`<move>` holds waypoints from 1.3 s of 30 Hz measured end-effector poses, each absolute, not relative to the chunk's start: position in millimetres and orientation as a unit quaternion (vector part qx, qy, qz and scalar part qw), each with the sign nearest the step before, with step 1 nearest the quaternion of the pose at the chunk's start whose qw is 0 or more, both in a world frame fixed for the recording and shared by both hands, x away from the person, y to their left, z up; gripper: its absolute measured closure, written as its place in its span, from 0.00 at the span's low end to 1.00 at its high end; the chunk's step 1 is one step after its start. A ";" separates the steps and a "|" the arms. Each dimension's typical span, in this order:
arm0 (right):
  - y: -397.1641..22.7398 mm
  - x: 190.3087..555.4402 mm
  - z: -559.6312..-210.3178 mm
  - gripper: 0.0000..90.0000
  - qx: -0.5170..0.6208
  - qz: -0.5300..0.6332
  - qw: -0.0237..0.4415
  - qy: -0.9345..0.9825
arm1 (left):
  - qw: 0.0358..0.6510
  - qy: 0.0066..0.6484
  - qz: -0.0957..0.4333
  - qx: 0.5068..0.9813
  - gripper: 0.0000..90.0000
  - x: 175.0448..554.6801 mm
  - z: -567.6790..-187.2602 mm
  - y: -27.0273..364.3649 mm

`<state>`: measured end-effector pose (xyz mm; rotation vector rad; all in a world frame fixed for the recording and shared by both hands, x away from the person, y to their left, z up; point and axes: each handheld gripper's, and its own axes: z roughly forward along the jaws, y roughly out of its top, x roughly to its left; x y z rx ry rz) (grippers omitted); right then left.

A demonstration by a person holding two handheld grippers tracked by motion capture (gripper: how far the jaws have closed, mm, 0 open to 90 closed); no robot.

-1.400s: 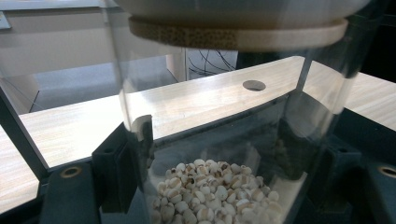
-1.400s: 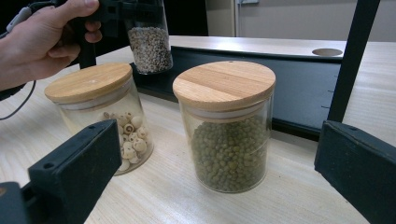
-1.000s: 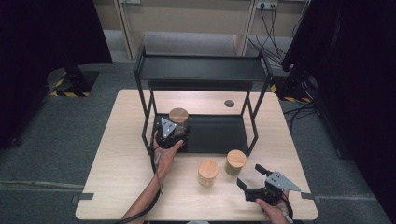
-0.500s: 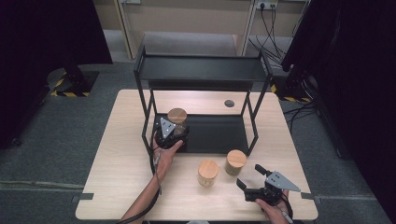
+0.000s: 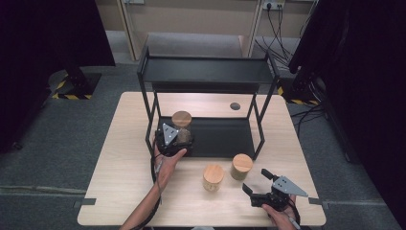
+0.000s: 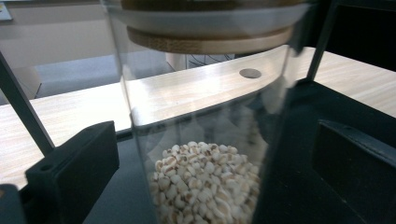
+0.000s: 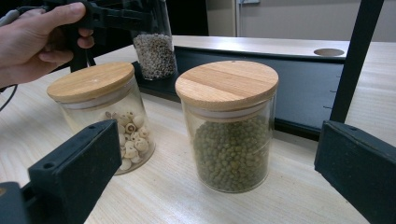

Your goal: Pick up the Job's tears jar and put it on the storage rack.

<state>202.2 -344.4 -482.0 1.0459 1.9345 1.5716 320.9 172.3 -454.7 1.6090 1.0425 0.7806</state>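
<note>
A glass jar of pale grain [image 5: 182, 125] with a wooden lid stands at the left end of the black rack's lower tray [image 5: 225, 139]. My left gripper [image 5: 179, 139] straddles it. The jaws have just been opening, and in the left gripper view both stand a little off the grain jar [image 6: 201, 140], so my left gripper [image 6: 215, 158] is open. My right gripper [image 5: 256, 181] rests open near the table's front right. It faces a jar of green beans [image 7: 229, 130] and a jar of pale round seeds [image 7: 100, 112], with nothing between the jaws of my right gripper [image 7: 215, 163].
The black two-tier rack [image 5: 206, 72] stands across the middle of the wooden table [image 5: 124, 182]; its thin legs flank the tray. The seed jar [image 5: 213, 176] and bean jar [image 5: 241, 166] stand in front of the tray. A round hole [image 5: 234, 106] lies behind it.
</note>
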 end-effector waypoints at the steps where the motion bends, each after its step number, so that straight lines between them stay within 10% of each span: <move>1: -344.3 202.3 -482.0 0.01 0.378 0.567 0.218 0.699 | 0.512 0.434 0.323 0.667 0.01 319.6 -454.4 172.7; 39: -343.2 203.6 -483.8 0.01 0.379 0.574 0.209 0.695 | 0.541 0.398 0.306 0.675 0.01 253.9 -445.2 195.7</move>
